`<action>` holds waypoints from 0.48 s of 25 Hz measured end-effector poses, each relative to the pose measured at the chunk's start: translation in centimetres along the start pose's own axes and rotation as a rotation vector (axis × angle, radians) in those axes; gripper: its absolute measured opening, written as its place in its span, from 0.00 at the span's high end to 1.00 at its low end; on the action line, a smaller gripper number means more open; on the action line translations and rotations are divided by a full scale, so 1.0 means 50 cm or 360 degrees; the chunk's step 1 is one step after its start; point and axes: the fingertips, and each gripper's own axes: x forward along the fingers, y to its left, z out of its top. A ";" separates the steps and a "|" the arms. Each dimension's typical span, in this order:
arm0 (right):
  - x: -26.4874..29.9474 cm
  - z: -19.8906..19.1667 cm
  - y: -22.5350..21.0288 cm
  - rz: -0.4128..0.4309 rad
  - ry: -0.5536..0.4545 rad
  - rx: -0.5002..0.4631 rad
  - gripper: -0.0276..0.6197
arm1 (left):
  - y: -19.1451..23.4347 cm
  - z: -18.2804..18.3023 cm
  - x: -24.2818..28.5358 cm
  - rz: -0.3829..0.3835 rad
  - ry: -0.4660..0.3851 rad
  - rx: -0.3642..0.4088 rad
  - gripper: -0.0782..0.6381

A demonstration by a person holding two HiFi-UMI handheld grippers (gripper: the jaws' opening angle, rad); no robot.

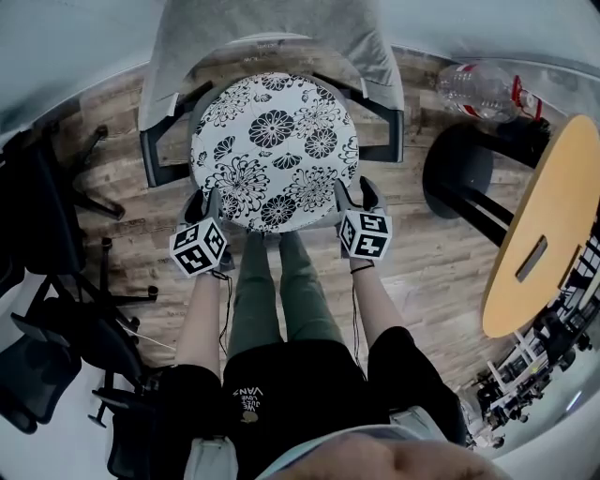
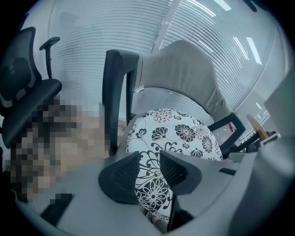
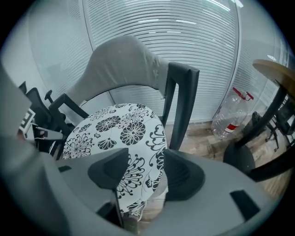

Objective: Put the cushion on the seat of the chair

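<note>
Chair: a grey-backed chair (image 1: 281,28) with dark armrests fills the upper middle of the head view, facing the person.
Cushion: a round white cushion (image 1: 274,150) with black flower print lies flat on the seat, between the armrests. It covers the seat, and its near edge hangs just over the front.
Task state: by how it lies, the cushion looks placed and only the letting go is left.
Left hand-held gripper: the left hand-held gripper (image 2: 150,159) is at the cushion's lower left edge in the head view. Its jaws stand wide, with the cushion's rim between them but not pinched.
Right hand-held gripper: the right hand-held gripper (image 3: 145,161) is at the lower right edge. It is spread wide too, and the rim runs through the gap with space beside the pads.
Handling: probably light, soft and padded, with a cloth cover that should not slip. It would likely sag if lifted from one side.
Where to hold: the thin outer rim, at two spots well apart on the near edge, one per gripper.
</note>
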 end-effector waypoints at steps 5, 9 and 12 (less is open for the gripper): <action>-0.025 0.019 0.027 0.0094 -0.0059 -0.0027 0.93 | -0.013 0.022 -0.021 -0.0015 -0.0052 0.0076 0.87; -0.043 0.042 0.054 0.0201 -0.0109 -0.0023 0.93 | -0.030 0.043 -0.033 -0.0055 -0.0076 0.0089 0.88; -0.052 0.055 0.057 0.0190 -0.0134 -0.0038 0.93 | -0.041 0.060 -0.041 -0.0063 -0.0104 0.0102 0.88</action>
